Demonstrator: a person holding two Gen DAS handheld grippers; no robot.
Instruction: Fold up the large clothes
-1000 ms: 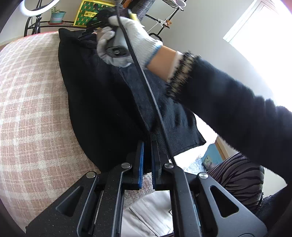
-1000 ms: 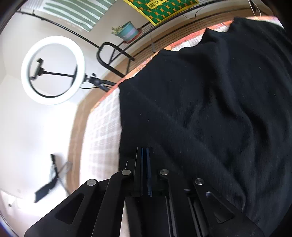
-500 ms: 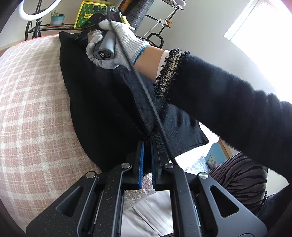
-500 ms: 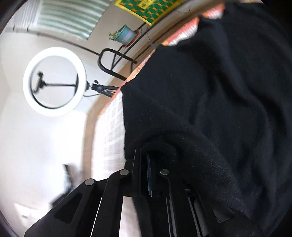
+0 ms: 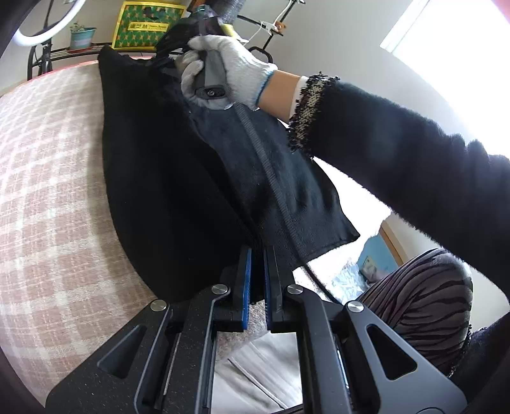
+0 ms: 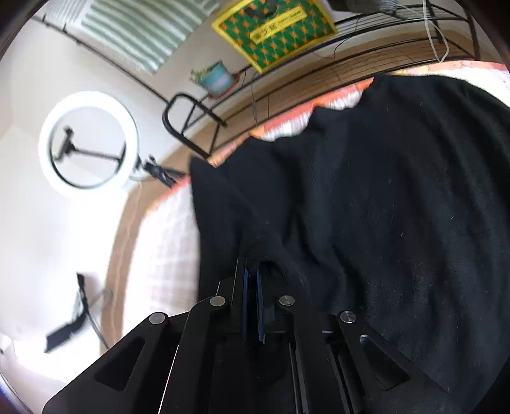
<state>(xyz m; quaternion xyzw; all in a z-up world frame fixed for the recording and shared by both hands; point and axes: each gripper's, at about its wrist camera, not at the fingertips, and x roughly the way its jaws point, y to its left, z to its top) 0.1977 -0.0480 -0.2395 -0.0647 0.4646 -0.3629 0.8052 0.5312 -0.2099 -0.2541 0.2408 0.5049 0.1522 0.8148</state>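
Black knit garment [image 5: 165,191] fills the middle of the left wrist view, draped over the pink-and-white checked bedcover [image 5: 47,191]. Both grippers are pinched on it.

What changed over the last second: in the right wrist view the cloth went from lying flat ahead of the fingers to bunched up into a ridge right at the tips, and the frame tilted, with the ring light [image 6: 87,140] and the yellow-green box [image 6: 274,28] shifted. In the left wrist view the gloved hand [image 5: 229,73] dipped, then came back toward the upper middle of the frame. I read that as the right side having picked up its edge and started carrying it, so a fold is under way, not finished.

Fingers:
- left gripper [image 5: 256,280]: clamped on a fold of the knit at bottom centre, blue pads nearly together, cloth between them.
- right gripper [image 6: 251,280]: its jaws are opening slightly at this moment, but a hump of black knit still sits between the pads and looks pinched.

Pose: left gripper points down-forward along the garment's near edge. The right hand's sleeve [image 5: 398,153] crosses from right edge to upper middle, wrist bent, handle gripped in a fist, its cable [image 5: 271,172] trailing across the cloth.

My guess: a flap at lower right [image 5: 318,223] hangs off the bed edge and needs bringing in.
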